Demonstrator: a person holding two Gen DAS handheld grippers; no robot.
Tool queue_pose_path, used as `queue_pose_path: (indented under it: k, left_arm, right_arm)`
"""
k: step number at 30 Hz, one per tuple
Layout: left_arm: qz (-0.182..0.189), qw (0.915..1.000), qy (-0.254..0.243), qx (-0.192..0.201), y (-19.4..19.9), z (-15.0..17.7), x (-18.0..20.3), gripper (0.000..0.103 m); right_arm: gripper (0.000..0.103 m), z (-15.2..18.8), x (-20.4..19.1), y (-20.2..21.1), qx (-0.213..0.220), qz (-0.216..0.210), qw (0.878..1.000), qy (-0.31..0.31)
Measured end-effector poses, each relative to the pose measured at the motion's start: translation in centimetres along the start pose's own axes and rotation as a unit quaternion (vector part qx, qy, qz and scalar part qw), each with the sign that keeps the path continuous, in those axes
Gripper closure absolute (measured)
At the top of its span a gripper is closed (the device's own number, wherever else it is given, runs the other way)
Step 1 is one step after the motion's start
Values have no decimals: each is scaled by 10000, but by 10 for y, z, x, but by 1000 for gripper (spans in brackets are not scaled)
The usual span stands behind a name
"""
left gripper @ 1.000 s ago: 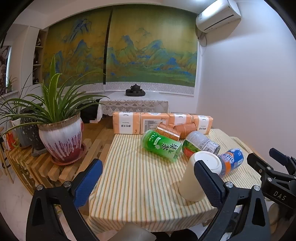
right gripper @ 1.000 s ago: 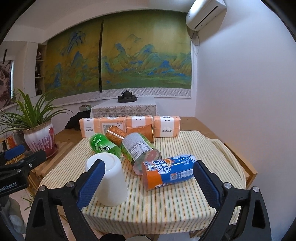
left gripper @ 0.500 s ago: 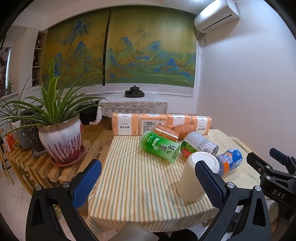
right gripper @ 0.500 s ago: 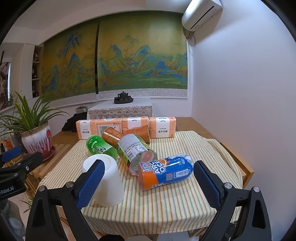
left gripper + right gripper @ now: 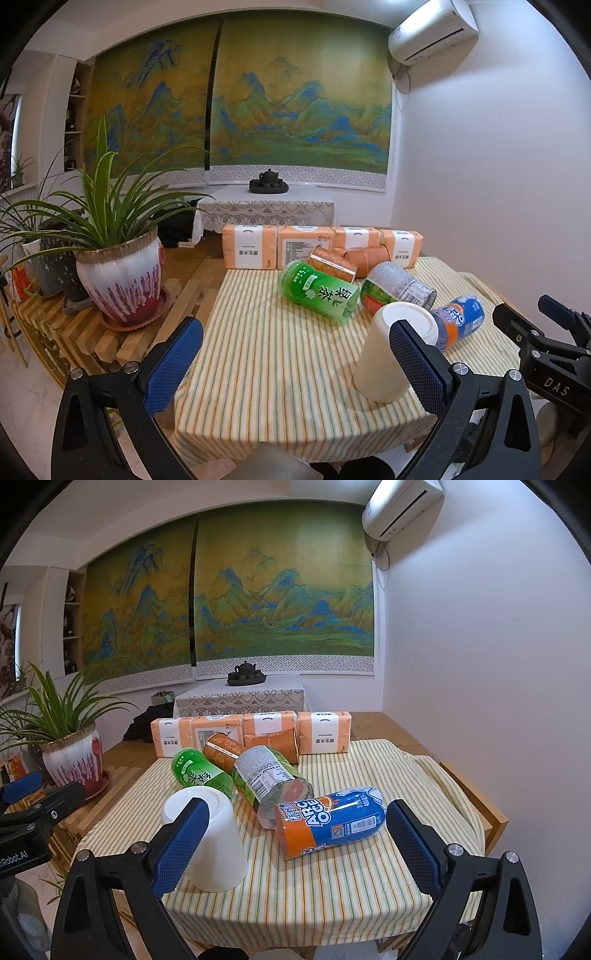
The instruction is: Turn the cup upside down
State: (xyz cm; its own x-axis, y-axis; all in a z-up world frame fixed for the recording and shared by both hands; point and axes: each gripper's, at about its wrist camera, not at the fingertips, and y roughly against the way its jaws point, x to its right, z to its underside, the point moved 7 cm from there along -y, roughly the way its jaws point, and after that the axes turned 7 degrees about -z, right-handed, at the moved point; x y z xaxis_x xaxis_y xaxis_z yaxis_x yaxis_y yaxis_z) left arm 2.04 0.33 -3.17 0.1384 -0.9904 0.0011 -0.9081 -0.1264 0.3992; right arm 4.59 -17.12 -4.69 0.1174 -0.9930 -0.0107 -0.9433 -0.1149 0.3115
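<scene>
A white cup (image 5: 384, 354) stands upside down, base up, on the striped tablecloth (image 5: 273, 362) near the table's front edge. It also shows in the right wrist view (image 5: 218, 845). My left gripper (image 5: 295, 365) is open and empty, held back from the table with the cup just behind its right finger. My right gripper (image 5: 295, 845) is open and empty, with the cup behind its left finger. The right gripper shows at the right edge of the left wrist view (image 5: 546, 339); the left gripper shows at the left edge of the right wrist view (image 5: 33, 801).
Lying cans and bottles crowd behind the cup: a green tea bottle (image 5: 321, 291), a clear jar (image 5: 269, 779), a blue-orange bottle (image 5: 332, 819). Orange packs (image 5: 251, 245) line the back edge. A potted plant (image 5: 118, 273) stands on slats at the left. A white wall is at the right.
Both grippers have drifted slightly back and to the right. The cup and the other things on the table have not moved.
</scene>
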Motion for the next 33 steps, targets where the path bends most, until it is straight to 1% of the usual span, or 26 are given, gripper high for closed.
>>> queue_pose_path:
  k: [24,33]
  left_arm:
    - [-5,10000,-15,-21,-3,0,0,1]
    - [-62,10000,-41,12,-7,2,0,1]
  right_arm:
    - [8,4,-1,-7,-70,-34,10000,0]
    - [8,5,0,-10,-118,-42,9999,-7]
